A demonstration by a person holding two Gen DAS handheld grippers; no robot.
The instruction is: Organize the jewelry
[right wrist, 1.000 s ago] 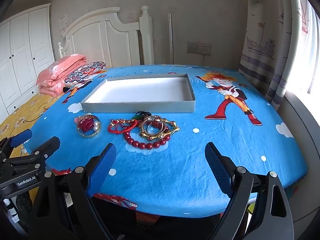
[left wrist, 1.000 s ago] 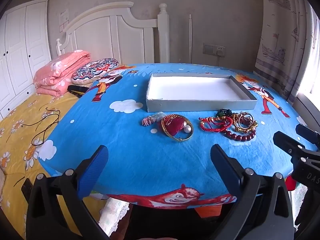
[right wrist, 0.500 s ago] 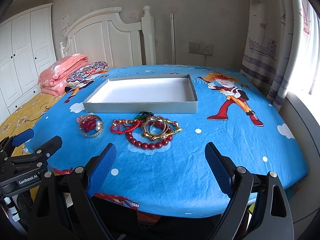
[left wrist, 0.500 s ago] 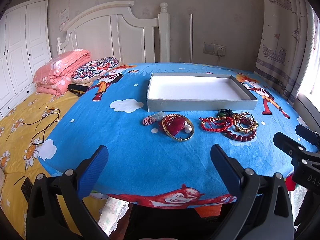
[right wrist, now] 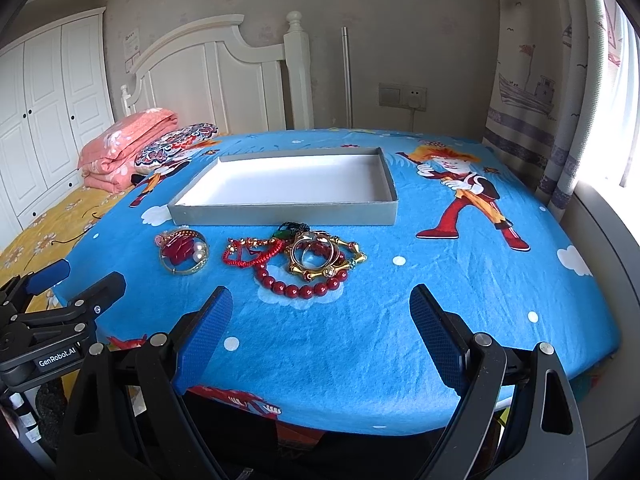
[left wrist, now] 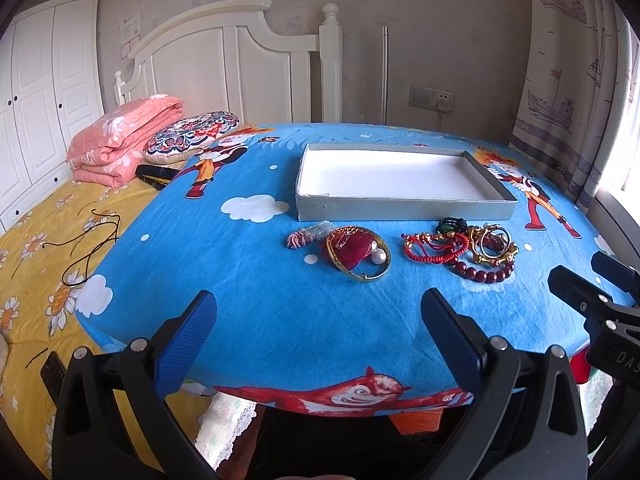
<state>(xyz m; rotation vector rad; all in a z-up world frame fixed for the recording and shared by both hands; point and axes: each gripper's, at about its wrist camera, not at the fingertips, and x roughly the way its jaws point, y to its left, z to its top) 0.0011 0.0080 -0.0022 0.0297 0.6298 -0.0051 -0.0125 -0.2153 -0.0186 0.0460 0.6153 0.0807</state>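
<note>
Blue cloth bench [right wrist: 460,312]: grey tray [right wrist: 280,216] at twelve o'clock, jewelry [right wrist: 304,258] just before it; both hand-held grippers, left [left wrist: 320,320] and right [right wrist: 320,316], gape wide over the bare near edge.

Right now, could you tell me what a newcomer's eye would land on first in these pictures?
Probably the bright blue cartoon cloth covering the table, and the pile of jewelry heaped near its middle: red beads, gold bangles and a red cord bracelet tangled together. Just behind it lies an empty grey tray with a white floor. In front, the left gripper and right gripper hang open, holding nothing.
</note>
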